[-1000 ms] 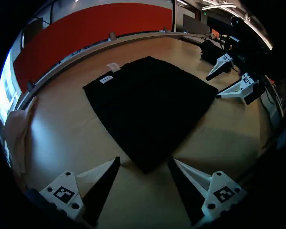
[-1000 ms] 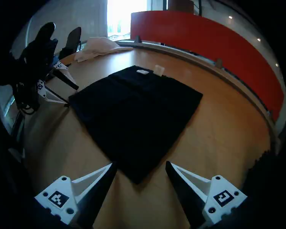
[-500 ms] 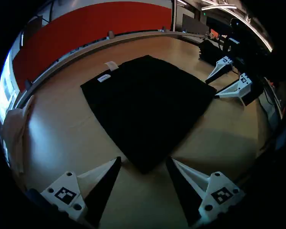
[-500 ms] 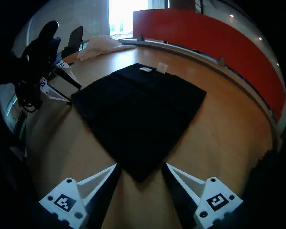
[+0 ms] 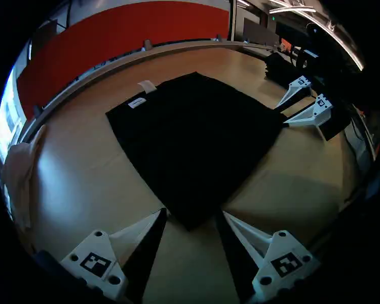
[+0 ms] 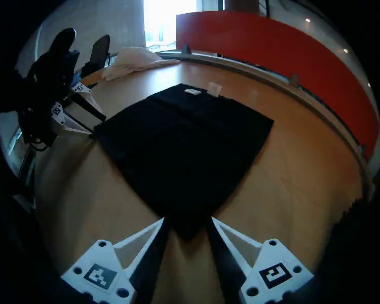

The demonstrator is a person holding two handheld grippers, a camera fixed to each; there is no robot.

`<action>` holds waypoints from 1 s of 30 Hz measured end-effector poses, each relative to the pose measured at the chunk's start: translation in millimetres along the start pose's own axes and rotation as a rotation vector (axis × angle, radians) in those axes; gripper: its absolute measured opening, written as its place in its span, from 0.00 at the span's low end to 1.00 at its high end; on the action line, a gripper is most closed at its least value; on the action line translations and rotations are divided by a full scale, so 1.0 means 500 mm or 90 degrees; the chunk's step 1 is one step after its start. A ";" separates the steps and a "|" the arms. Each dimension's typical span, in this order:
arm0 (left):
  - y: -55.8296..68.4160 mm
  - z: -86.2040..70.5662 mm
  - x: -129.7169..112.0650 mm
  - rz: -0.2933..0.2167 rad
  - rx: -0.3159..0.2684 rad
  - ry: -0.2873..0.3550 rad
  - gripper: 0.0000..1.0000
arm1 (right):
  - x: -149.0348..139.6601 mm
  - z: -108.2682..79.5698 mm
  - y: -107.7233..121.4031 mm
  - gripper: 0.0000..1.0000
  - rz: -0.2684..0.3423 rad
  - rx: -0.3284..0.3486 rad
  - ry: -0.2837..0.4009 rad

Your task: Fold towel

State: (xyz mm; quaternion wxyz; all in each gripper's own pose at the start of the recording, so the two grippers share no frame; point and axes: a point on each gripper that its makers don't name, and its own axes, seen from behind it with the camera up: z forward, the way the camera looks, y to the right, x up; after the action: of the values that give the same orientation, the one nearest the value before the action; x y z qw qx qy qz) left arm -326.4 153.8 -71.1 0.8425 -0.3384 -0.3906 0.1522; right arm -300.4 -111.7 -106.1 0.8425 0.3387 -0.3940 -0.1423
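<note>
On the wide wooden table a black towel lies spread flat, well apart from a pale cloth heap at the table's far edge. The left gripper stands partly open, its fingers straddling one towel corner without clamping it. The right gripper is likewise partly open astride the neighbouring corner, holding nothing. A small white tag sits near the towel's far edge.

Black towel, tan table, red wall.
</note>
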 end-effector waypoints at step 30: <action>0.012 -0.049 0.056 -0.050 0.012 0.020 0.13 | 0.062 -0.050 0.013 0.18 0.028 -0.018 0.040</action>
State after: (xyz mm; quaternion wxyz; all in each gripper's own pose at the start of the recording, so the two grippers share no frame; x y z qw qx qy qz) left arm -289.8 161.9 -71.1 0.8570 -0.3171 -0.3889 0.1172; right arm -261.5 -111.3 -95.7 0.8621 0.3219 -0.3730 -0.1186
